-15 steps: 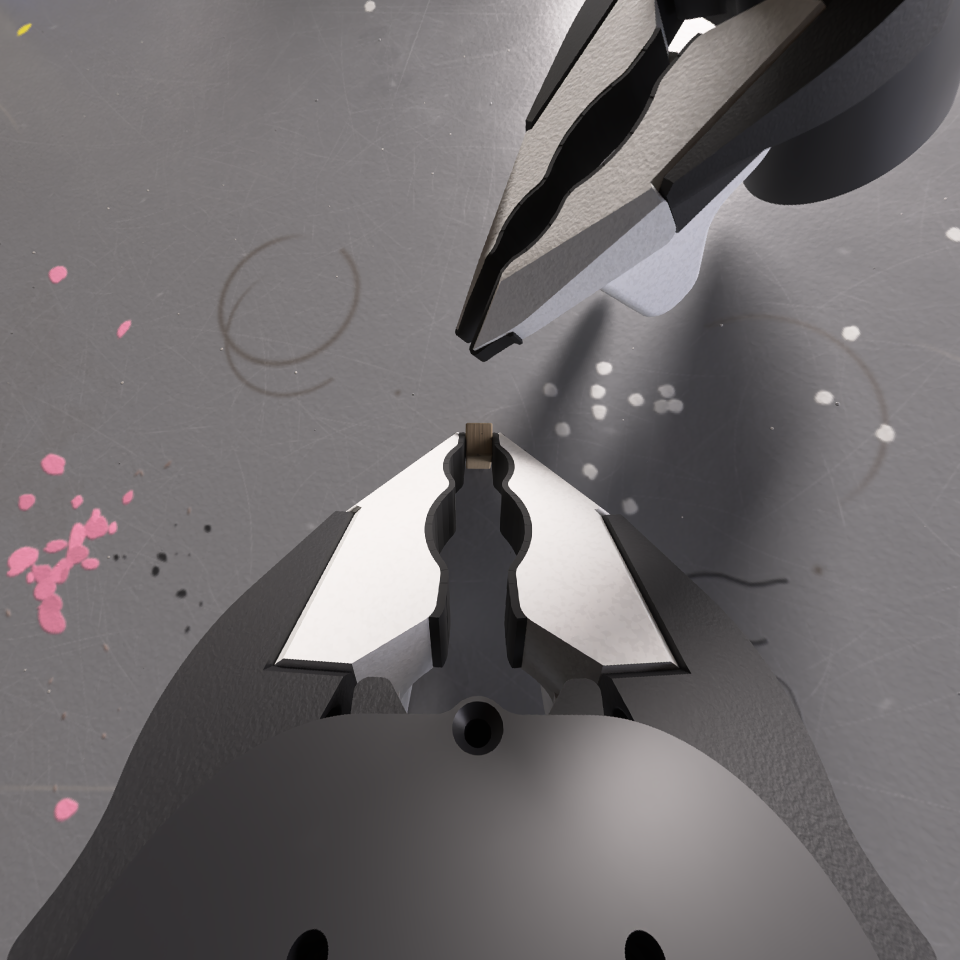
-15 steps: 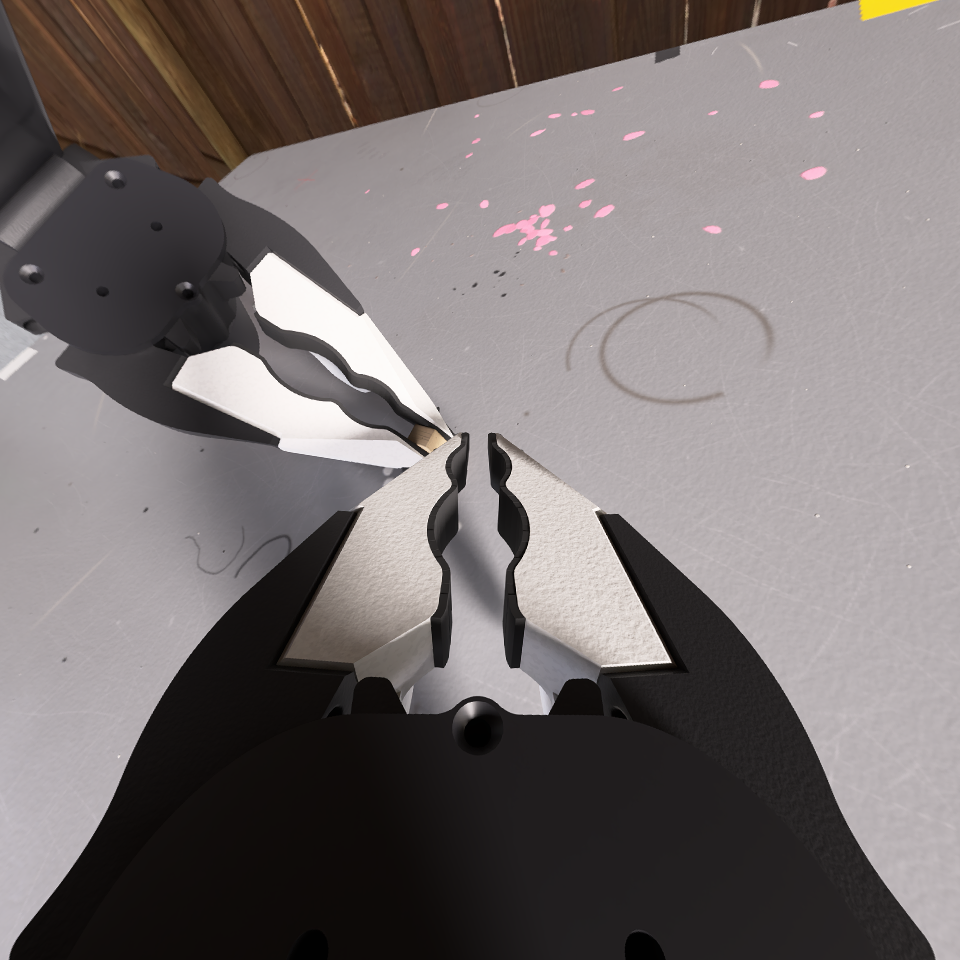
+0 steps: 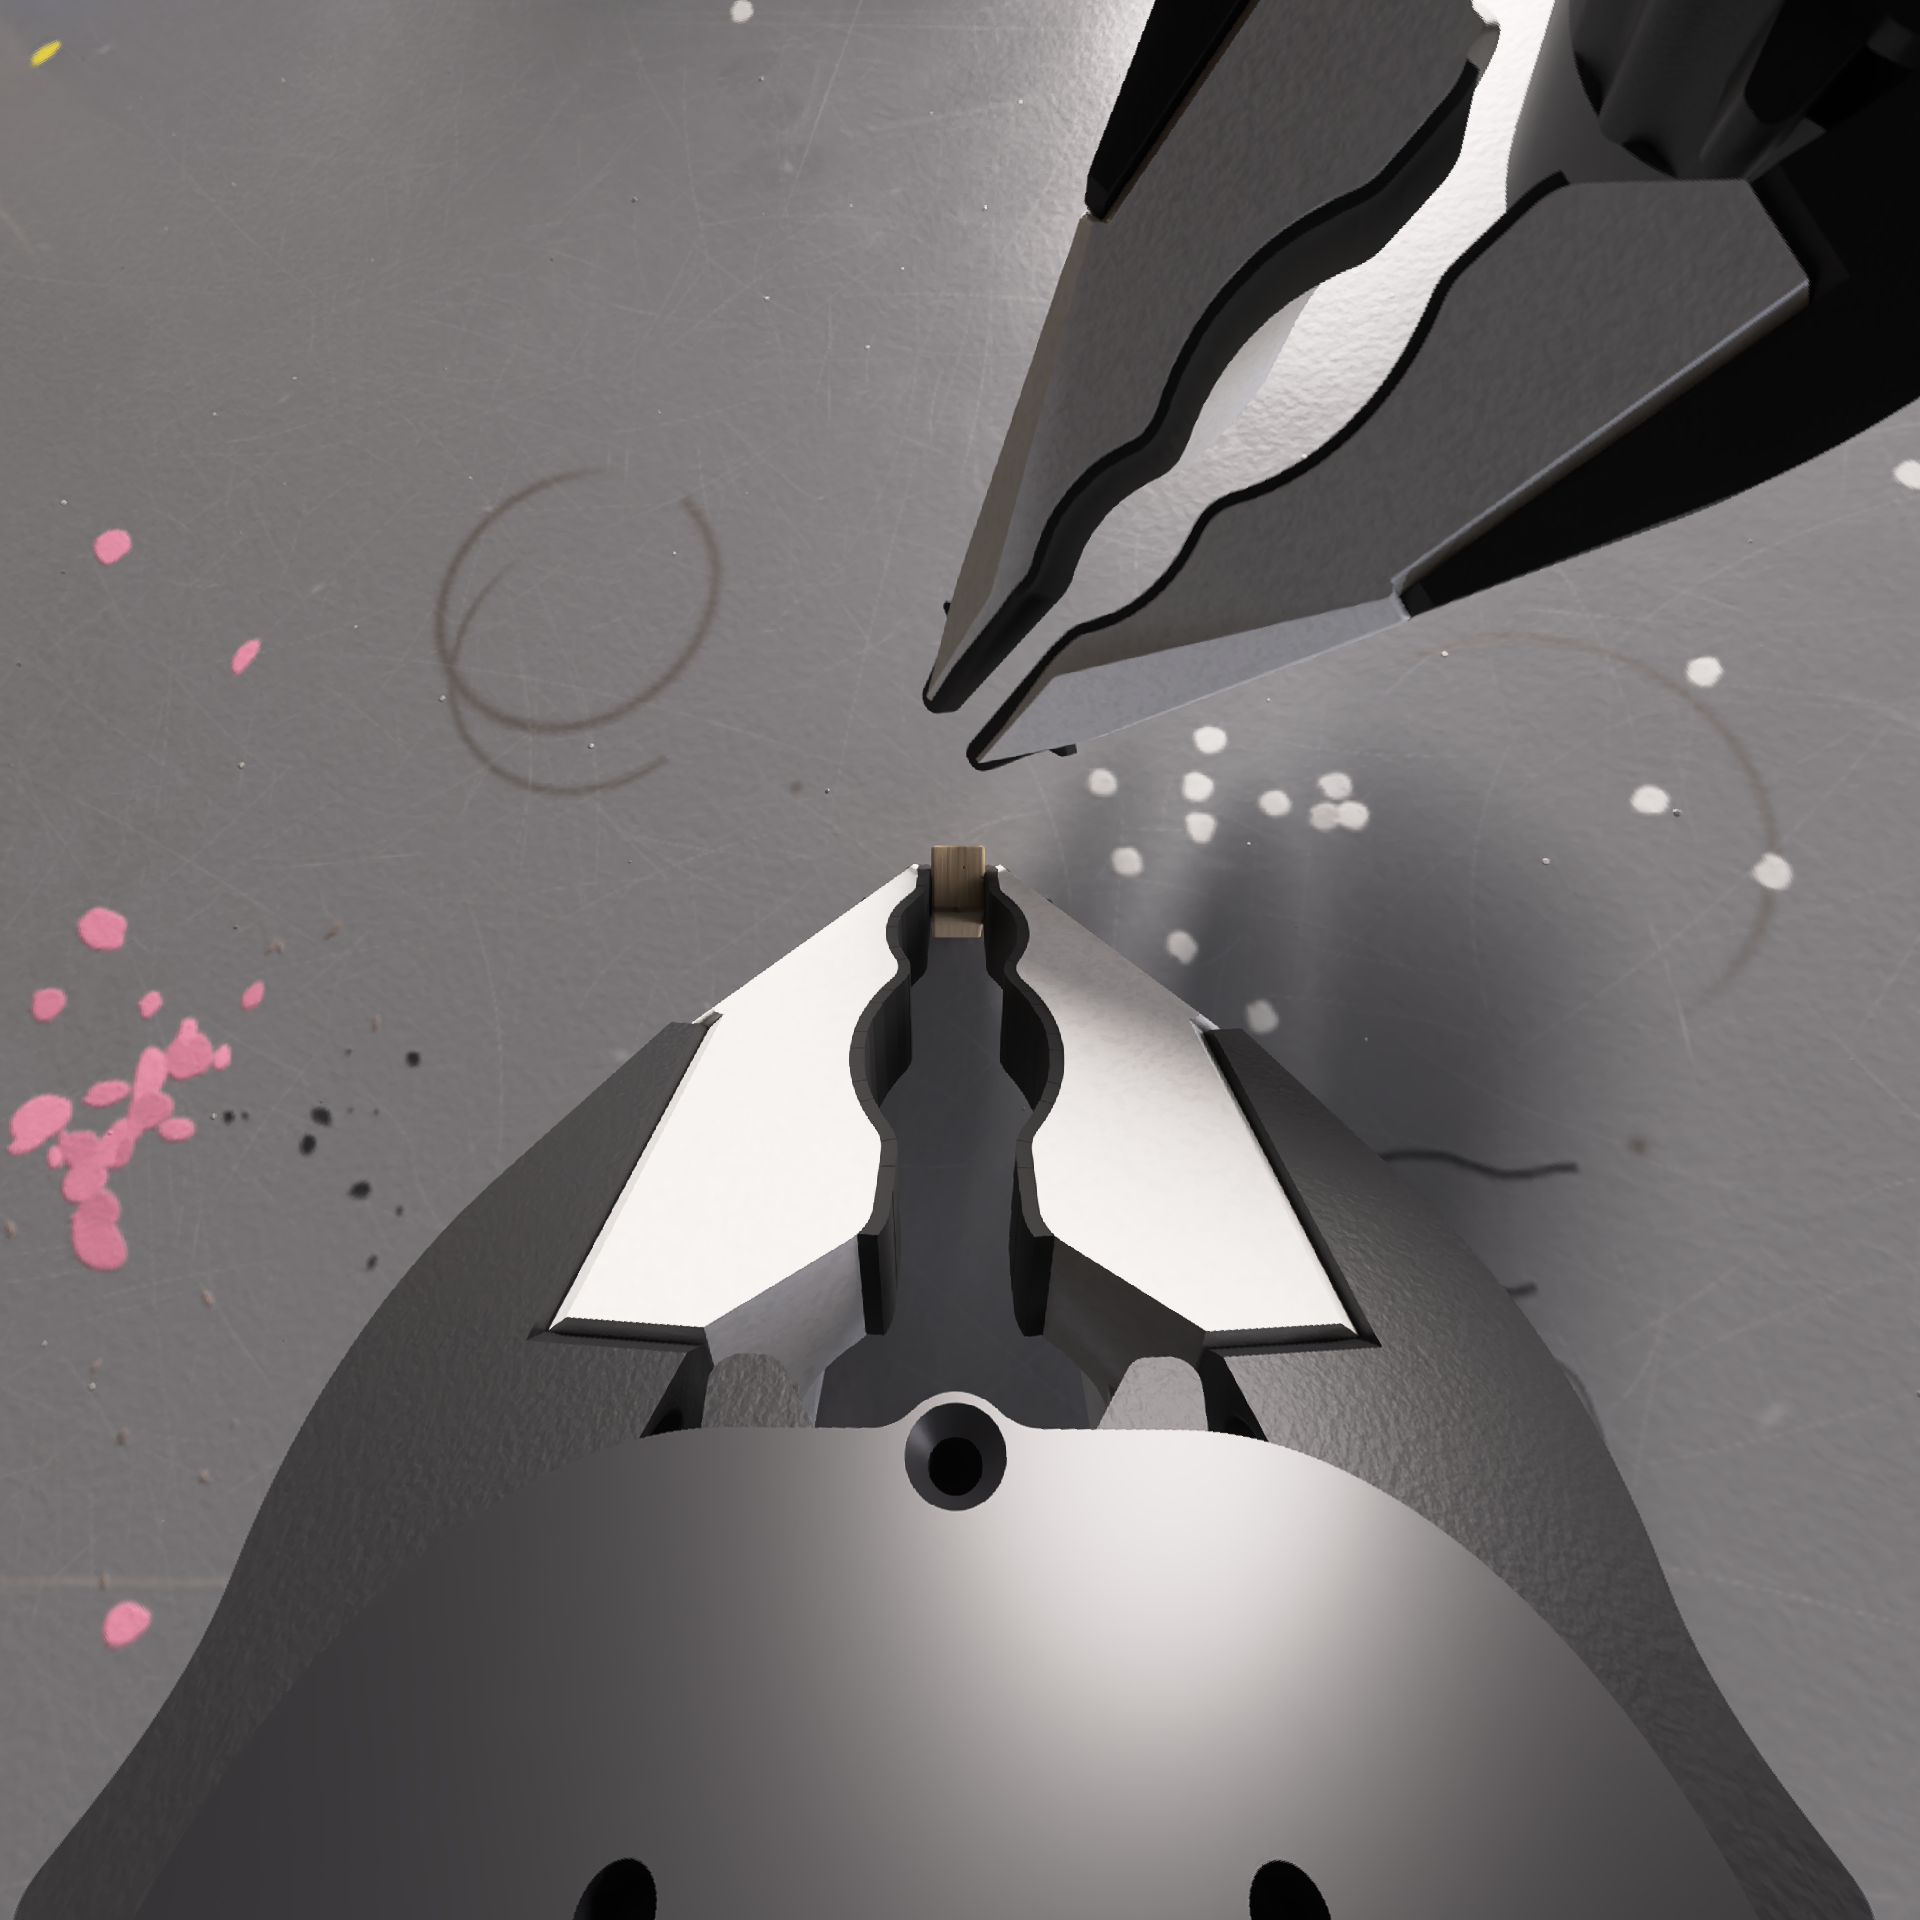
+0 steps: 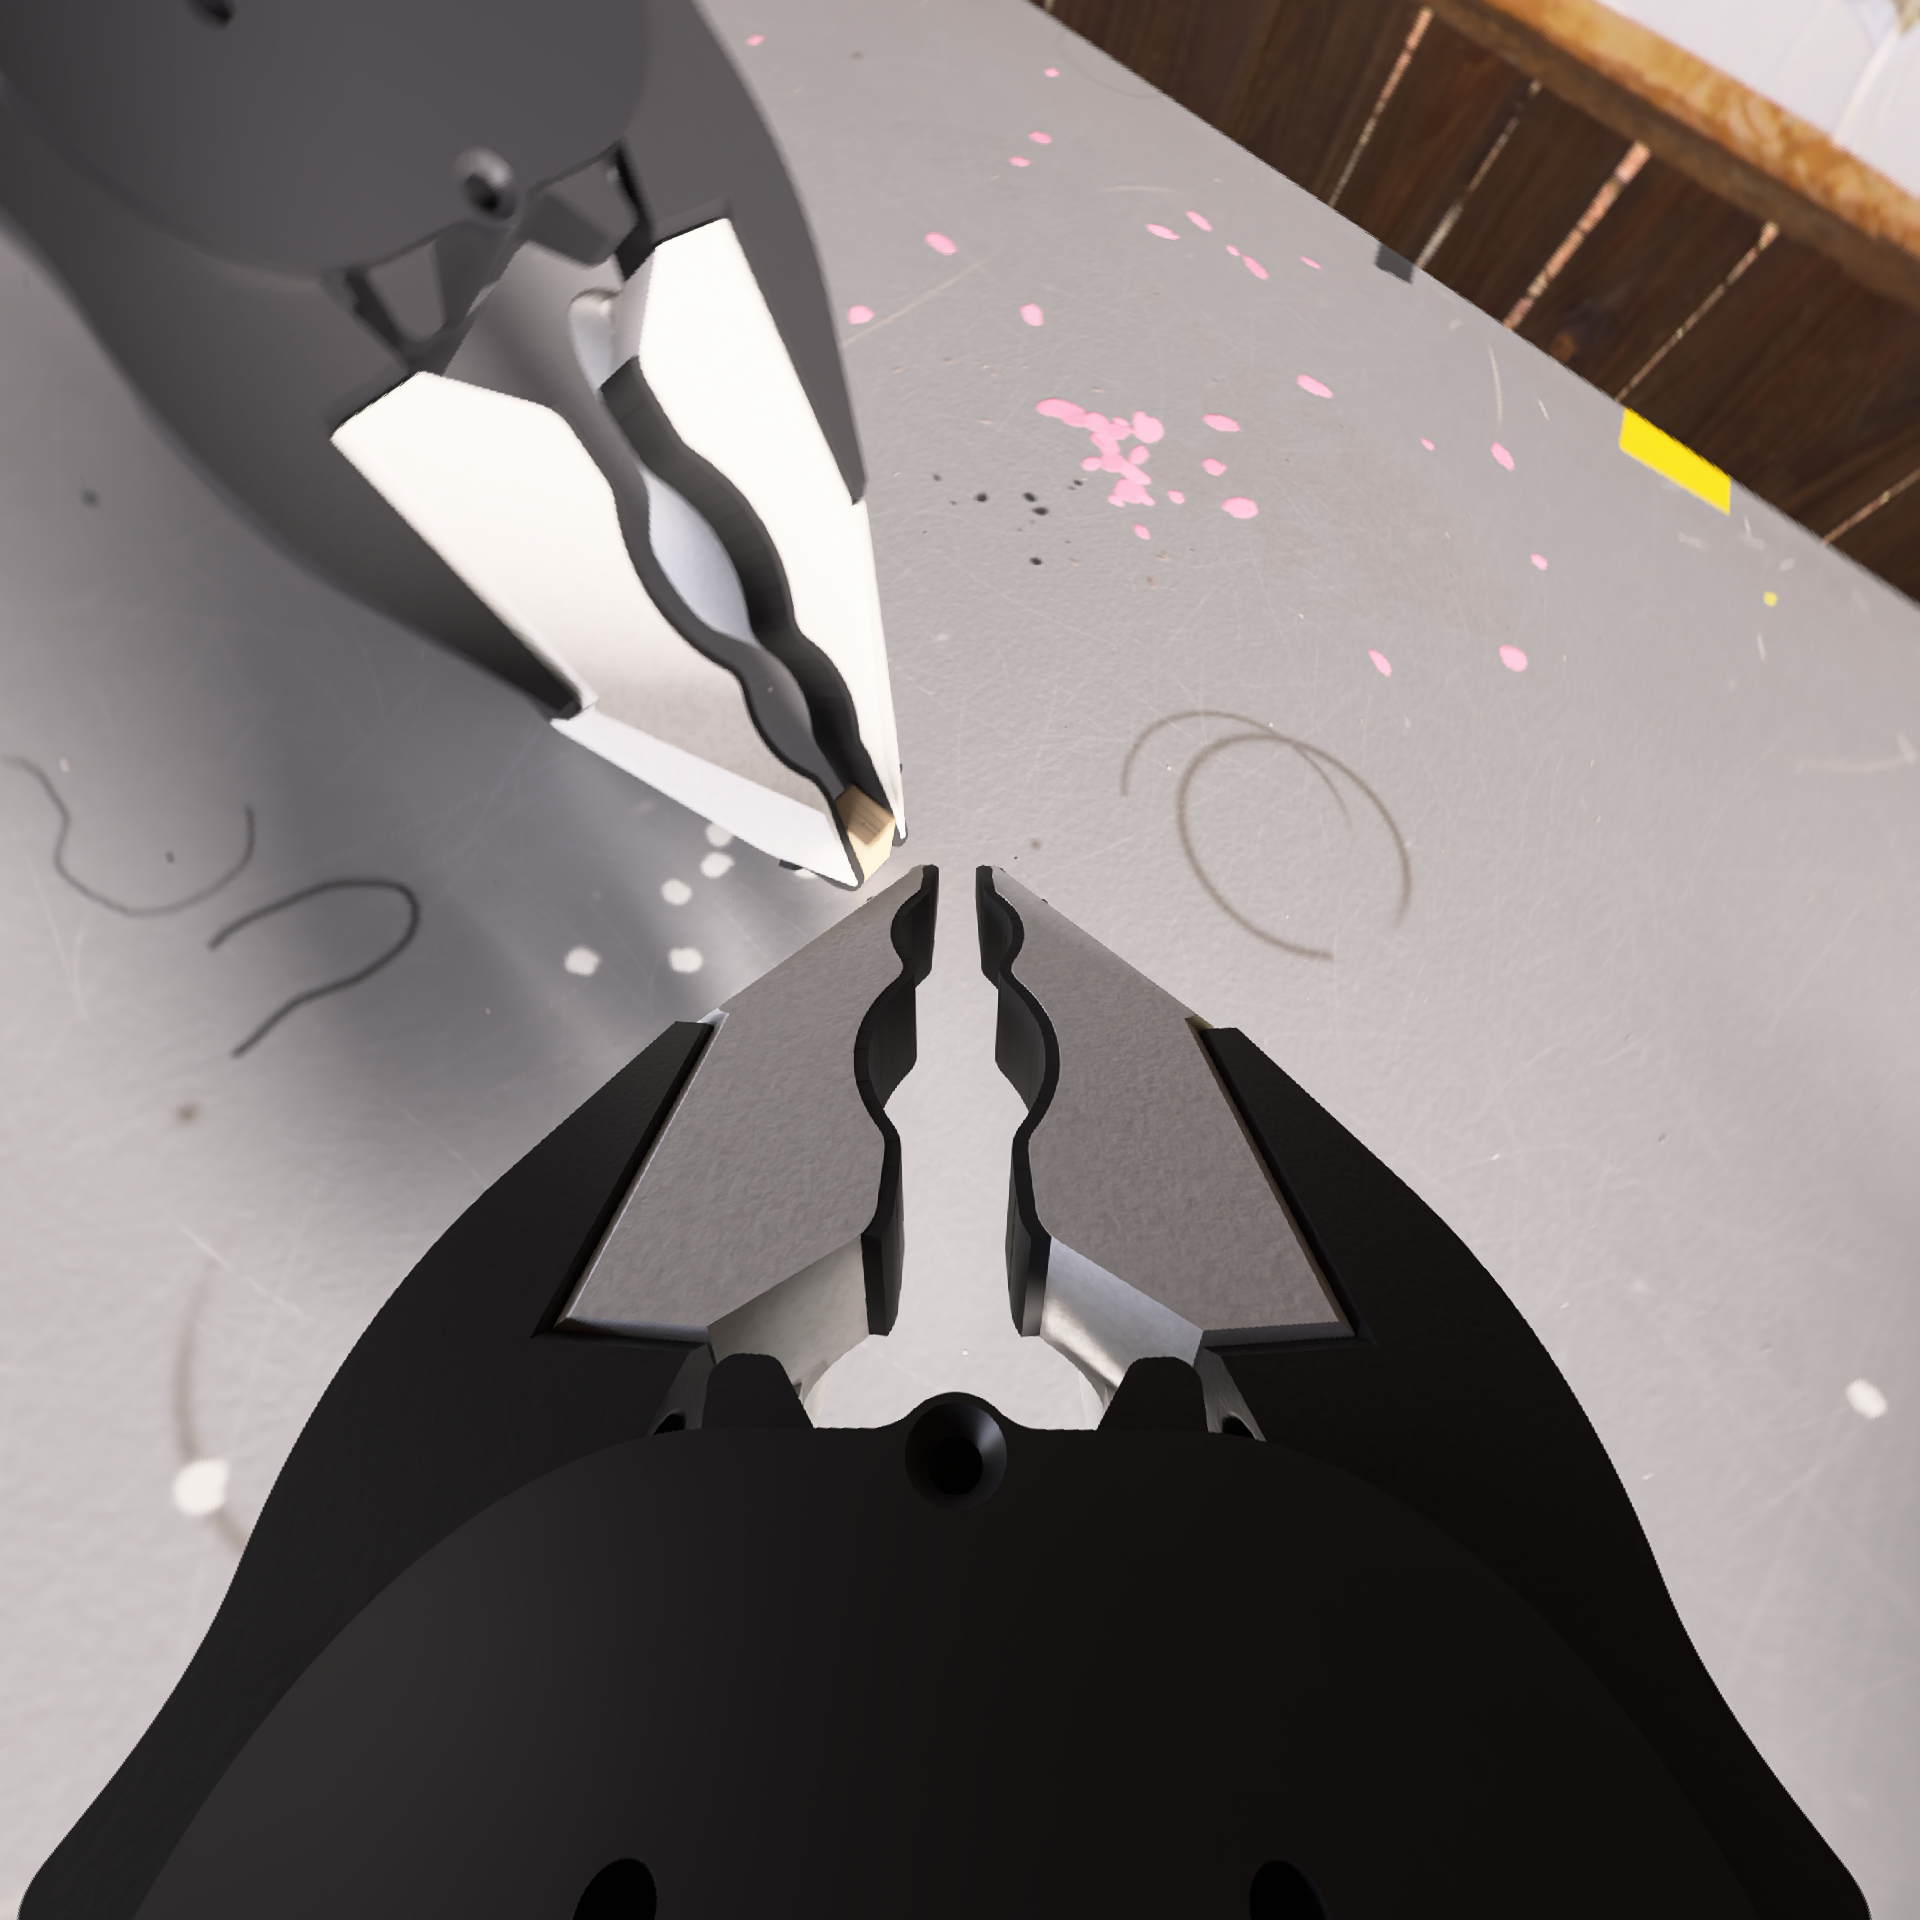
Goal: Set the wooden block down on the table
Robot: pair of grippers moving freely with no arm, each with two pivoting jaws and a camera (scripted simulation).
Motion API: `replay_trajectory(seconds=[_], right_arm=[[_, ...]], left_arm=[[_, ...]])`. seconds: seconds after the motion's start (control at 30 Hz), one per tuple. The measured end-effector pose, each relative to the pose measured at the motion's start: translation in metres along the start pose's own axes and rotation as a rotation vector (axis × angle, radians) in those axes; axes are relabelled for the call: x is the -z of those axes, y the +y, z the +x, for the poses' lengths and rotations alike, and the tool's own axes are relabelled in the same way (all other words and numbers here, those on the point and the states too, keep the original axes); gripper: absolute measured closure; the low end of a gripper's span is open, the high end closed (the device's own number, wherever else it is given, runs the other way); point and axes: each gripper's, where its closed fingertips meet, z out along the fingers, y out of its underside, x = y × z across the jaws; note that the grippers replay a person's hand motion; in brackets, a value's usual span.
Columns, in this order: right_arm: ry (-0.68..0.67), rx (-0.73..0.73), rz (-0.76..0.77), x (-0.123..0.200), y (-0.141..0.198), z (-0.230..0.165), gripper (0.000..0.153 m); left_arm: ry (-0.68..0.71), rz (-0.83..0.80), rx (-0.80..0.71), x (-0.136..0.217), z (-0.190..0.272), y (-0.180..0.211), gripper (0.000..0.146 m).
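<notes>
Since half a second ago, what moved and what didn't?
The right hand-held gripper swung round: its view now has the wooden wall at upper right instead of across the top, and from the left wrist view it looms larger, tips a little closer to the wooden block. Nothing grasped or released. Unchanged: the left hand-held gripper stays shut on the block above the table; the right's fingers stay slightly parted and empty.

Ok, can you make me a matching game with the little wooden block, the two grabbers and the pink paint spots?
Things:
1. wooden block
2. left gripper
3. right gripper
4. pink paint spots

States:
A. splattered on the grey table
B. pinched between two fingertips
C. slightly open, holding nothing
D. shut on something small

Pairs: 1-B, 2-D, 3-C, 4-A
</notes>
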Motion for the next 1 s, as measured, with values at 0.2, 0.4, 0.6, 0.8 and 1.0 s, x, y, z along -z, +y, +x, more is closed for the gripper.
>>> replay_trajectory(seconds=[0.2, 0.4, 0.6, 0.8, 1.0], right_arm=[[-0.086, 0.082, -0.010, 0.0027, 0.0034, -0.0007, 0.146], [-0.166, -0.023, 0.005, 0.0015, 0.0039, 0.0033, 0.146], [-0.277, 0.010, -0.106, -0.0015, 0.0014, 0.0048, 0.146], [-0.416, -0.050, -0.222, -0.0058, -0.0012, 0.0059, 0.146], [-0.464, -0.091, -0.208, -0.0048, 0.0000, 0.0050, 0.146]], left_arm=[[0.011, 0.001, 0.018, -0.0003, -0.0006, -0.0002, 0.137], [-0.003, 0.000, 0.019, -0.0009, -0.0025, -0.0004, 0.137], [-0.003, 0.000, 0.023, -0.0011, -0.0030, -0.0004, 0.137], [-0.005, -0.001, 0.028, -0.0011, -0.0034, -0.0003, 0.137], [0.011, 0.001, 0.046, -0.0011, -0.0036, -0.0002, 0.137]])
